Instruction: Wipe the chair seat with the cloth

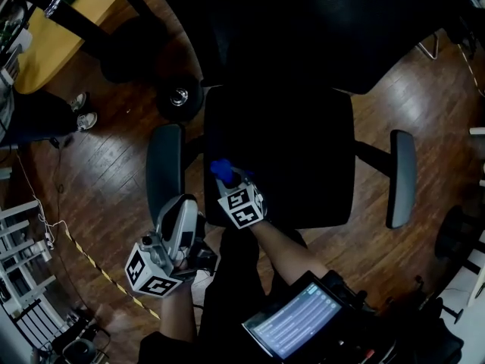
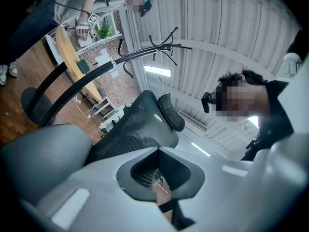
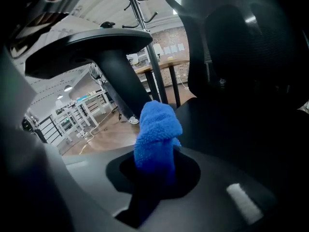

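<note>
The black office chair seat (image 1: 295, 150) fills the middle of the head view, with a grey armrest (image 1: 164, 169) on its left and another armrest (image 1: 402, 177) on its right. My right gripper (image 1: 229, 182) is over the seat's front left corner, shut on a blue fluffy cloth (image 1: 220, 168). In the right gripper view the cloth (image 3: 157, 134) sticks up out of the jaws of the right gripper (image 3: 154, 161), just above the seat (image 3: 227, 124). My left gripper (image 1: 180, 217) hangs off the chair, below the left armrest, jaws together and holding nothing. It points upward; from the left gripper (image 2: 158, 151) I see the chair back (image 2: 140, 122).
A wooden table (image 1: 68, 21) stands at the upper left, with a person's shoes (image 1: 82, 112) beside it. A lit tablet screen (image 1: 294, 324) sits low in front of me. A white rack (image 1: 19, 230) and a striped line (image 1: 83, 252) on the floor lie at the left. A coat stand (image 3: 140, 8) rises behind.
</note>
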